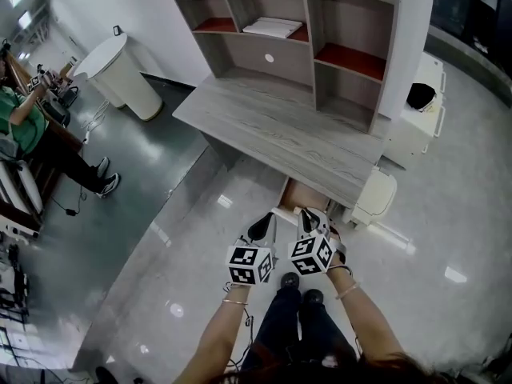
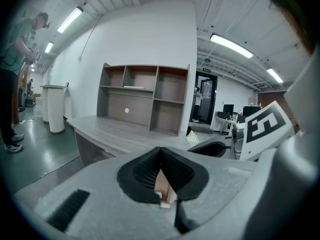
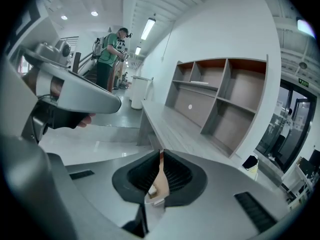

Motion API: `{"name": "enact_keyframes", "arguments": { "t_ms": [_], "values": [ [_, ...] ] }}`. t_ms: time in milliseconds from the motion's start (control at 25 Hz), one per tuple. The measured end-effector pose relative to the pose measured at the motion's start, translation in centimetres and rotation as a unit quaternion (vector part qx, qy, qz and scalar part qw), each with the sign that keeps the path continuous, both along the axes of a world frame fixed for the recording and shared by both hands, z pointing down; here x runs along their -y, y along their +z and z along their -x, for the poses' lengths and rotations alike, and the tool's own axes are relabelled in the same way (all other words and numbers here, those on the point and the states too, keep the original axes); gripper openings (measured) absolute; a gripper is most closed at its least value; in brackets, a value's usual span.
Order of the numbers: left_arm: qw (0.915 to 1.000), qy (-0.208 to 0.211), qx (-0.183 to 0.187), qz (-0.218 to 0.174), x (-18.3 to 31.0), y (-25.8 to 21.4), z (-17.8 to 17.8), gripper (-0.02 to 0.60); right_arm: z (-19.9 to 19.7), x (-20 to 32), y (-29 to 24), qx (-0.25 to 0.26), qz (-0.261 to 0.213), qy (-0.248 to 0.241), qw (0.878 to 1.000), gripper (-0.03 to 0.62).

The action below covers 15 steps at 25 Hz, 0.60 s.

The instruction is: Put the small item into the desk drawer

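hovering by the desk's (image 1: 280,134) front edge, left gripper (image 1: 262,227) and right gripper (image 1: 311,217) clenched empty; small item (image 3: 152,191) seemingly in open drawer (image 1: 306,196); closing remains.

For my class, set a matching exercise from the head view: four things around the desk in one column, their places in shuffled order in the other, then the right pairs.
Things
1. bin
2. papers
3. black object
4. drawer

Places
A. on the white cabinet
B. open, under the front edge of the desk
C. on a shelf above the desk
D. on the floor, left of the desk

Pairs: 1-D, 2-C, 3-A, 4-B
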<state>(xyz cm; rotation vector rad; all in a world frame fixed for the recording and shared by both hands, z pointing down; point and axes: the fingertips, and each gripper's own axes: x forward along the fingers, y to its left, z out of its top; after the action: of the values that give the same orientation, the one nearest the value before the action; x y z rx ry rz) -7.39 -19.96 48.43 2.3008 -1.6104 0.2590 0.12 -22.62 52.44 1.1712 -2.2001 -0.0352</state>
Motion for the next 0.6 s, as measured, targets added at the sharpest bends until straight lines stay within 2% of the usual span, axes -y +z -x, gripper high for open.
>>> {"name": "enact_keyframes", "arguments": {
  "t_ms": [280, 600],
  "values": [
    [0.9997, -0.001, 0.005, -0.025, -1.8, -4.1, -1.2, 0.015, -1.2, -1.7, -5.9, 0.025, -0.052, 0.011, 0.998, 0.003],
    [0.9989, 0.009, 0.006, -0.047, -3.8, -7.8, -2.5, 0.015, -2.4, -3.9, -10.1, 0.054, -0.077, 0.022, 0.995, 0.002]
  ]
}}
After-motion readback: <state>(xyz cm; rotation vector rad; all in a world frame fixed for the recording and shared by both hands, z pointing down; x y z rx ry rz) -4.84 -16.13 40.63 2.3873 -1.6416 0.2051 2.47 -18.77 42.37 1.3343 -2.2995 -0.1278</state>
